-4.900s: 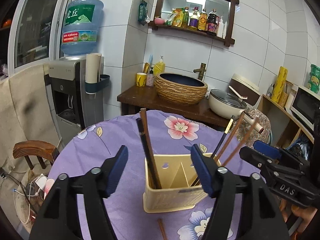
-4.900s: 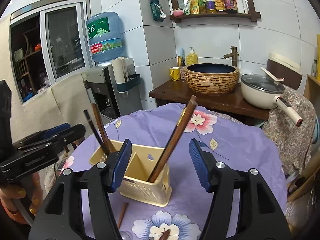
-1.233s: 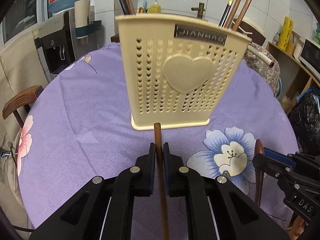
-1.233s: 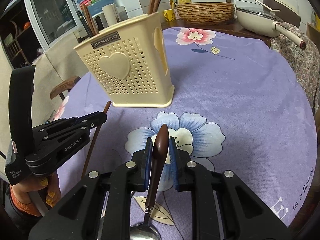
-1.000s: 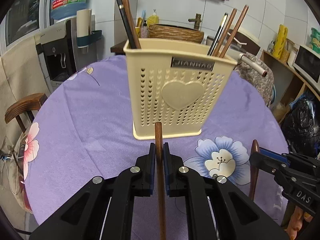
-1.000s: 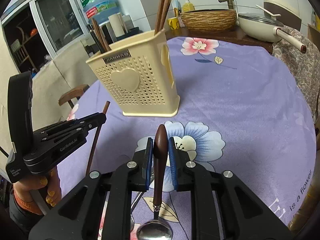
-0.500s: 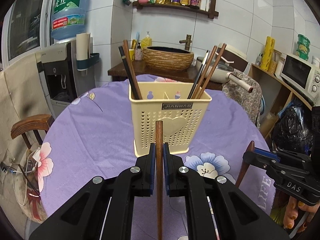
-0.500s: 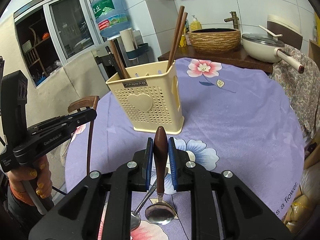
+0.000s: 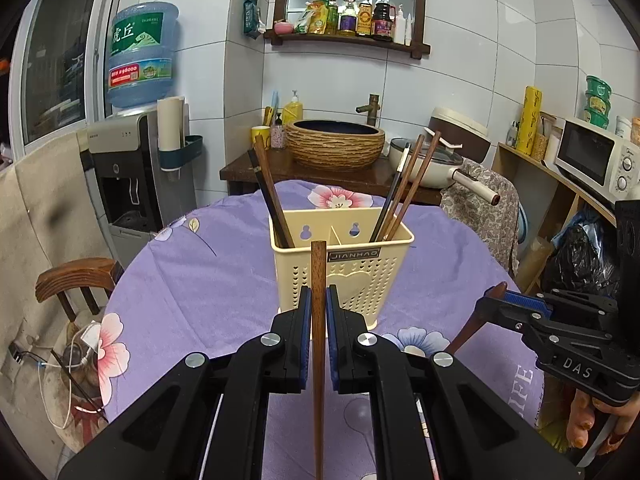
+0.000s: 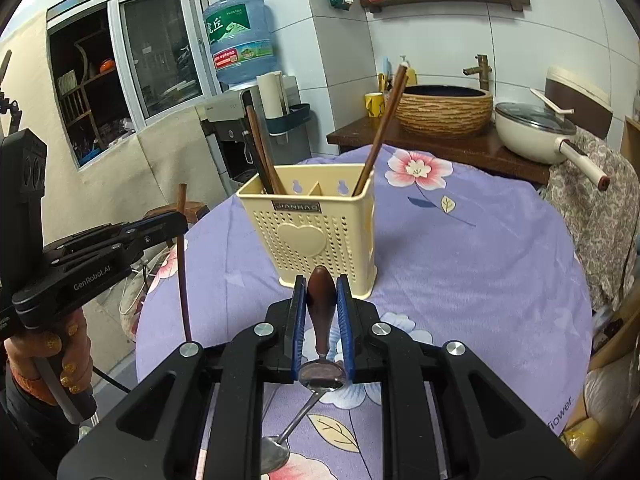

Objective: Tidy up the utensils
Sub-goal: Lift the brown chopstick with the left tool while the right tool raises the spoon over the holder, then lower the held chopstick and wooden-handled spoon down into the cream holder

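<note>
A cream perforated utensil holder [image 9: 352, 276] stands upright on the purple flowered tablecloth [image 9: 200, 264]. Dark chopsticks [image 9: 272, 200] lean in its left compartment and more chopsticks [image 9: 404, 196] in its right. My left gripper [image 9: 319, 296] is shut on a brown wooden chopstick [image 9: 319, 264], held upright in front of the holder. My right gripper [image 10: 321, 284] is shut on the dark wooden handle of a spoon [image 10: 321, 304], whose metal bowl hangs below the pads. Both grippers hover above the table, short of the holder [image 10: 316, 232].
A second metal spoon [image 10: 280, 444] lies on the cloth near the front edge. A wooden chair [image 9: 76, 280] stands left of the table. Behind it are a water dispenser [image 9: 132, 168], a side table with a woven basin [image 9: 336, 148] and a pan [image 9: 436, 168].
Both grippers have risen with the chopstick and the spoon lifted off the cloth. The holder now looks smaller, and I see into its top.
</note>
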`<state>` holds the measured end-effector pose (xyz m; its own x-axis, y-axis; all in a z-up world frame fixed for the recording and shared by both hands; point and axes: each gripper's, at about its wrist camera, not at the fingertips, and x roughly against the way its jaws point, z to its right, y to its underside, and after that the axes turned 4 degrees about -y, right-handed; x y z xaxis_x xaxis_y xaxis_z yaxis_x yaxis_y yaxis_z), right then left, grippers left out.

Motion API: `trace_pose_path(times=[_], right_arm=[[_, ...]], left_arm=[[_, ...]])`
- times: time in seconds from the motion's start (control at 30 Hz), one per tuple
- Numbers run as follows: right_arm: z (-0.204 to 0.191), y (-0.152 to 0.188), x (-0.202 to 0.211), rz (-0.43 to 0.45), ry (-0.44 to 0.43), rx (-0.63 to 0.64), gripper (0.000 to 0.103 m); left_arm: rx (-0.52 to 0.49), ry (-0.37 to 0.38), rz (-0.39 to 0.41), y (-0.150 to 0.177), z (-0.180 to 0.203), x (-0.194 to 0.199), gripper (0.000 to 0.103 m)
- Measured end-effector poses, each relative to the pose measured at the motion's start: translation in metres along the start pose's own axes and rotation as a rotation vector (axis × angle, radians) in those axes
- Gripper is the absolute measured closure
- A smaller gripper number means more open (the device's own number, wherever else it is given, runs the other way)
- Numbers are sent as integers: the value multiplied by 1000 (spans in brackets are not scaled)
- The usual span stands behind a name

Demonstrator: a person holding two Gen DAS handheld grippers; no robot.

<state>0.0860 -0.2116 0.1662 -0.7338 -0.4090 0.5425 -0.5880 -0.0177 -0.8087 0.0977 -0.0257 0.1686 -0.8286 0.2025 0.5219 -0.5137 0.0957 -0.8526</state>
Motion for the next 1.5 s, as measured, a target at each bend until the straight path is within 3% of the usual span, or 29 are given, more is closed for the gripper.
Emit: trace_pose_path(times=[0.43, 0.77, 0.97, 1.17, 1.5], right_arm=[[-13, -53, 11, 24, -31, 31, 87], [-24, -137, 24, 114, -8, 47, 87], [-30, -178, 11, 172, 52, 64, 87], [-20, -178, -24, 157, 85, 48, 87], [-7, -139, -70, 88, 103, 34, 87]], left_arm=[[-13, 16, 57, -43, -4, 20, 96], [-4, 29, 159, -128, 2, 51, 96], [41, -20, 174, -170, 3, 41, 96], [80, -83, 171, -175, -5, 13, 96], [112, -84, 92, -141, -16, -32, 96]])
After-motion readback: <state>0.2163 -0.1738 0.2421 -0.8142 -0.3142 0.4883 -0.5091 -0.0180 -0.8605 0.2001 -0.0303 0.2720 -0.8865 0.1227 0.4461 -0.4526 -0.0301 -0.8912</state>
